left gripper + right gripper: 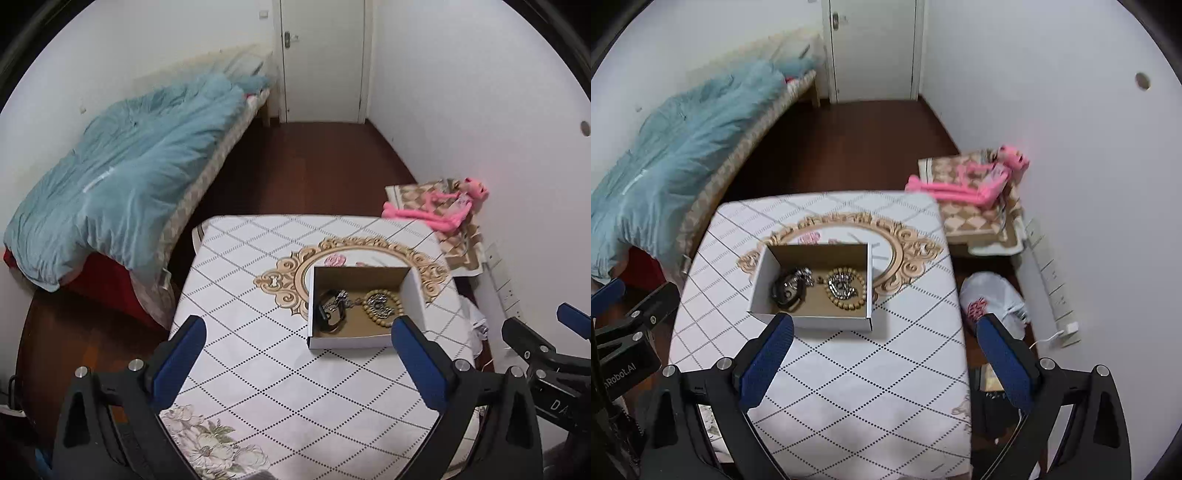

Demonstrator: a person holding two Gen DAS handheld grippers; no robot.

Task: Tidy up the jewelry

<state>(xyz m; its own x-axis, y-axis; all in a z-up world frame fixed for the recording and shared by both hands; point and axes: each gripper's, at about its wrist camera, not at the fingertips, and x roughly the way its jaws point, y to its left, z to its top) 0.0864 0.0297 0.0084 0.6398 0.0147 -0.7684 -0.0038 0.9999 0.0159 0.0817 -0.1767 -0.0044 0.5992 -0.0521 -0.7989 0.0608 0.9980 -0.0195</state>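
A small open cardboard box (364, 341) (812, 322) stands on the table with the white diamond-pattern cloth (258, 369) (857, 387). Inside lie a black watch (330, 314) (786, 290), a silver chain (341, 299) (805, 275) and a ring of wooden beads (382, 308) (846, 290). My left gripper (297, 334) is open and empty, above the table just in front of the box. My right gripper (884, 332) is open and empty, above the table's right front, near the box's front wall. Each gripper shows at the edge of the other's view.
A bed with a blue quilt (122, 184) (665, 147) stands left of the table. A pink plush toy (454, 210) (975, 181) lies on a patterned stool at the right wall. A white plastic bag (993, 299) and a power strip (1052, 280) lie on the floor to the right.
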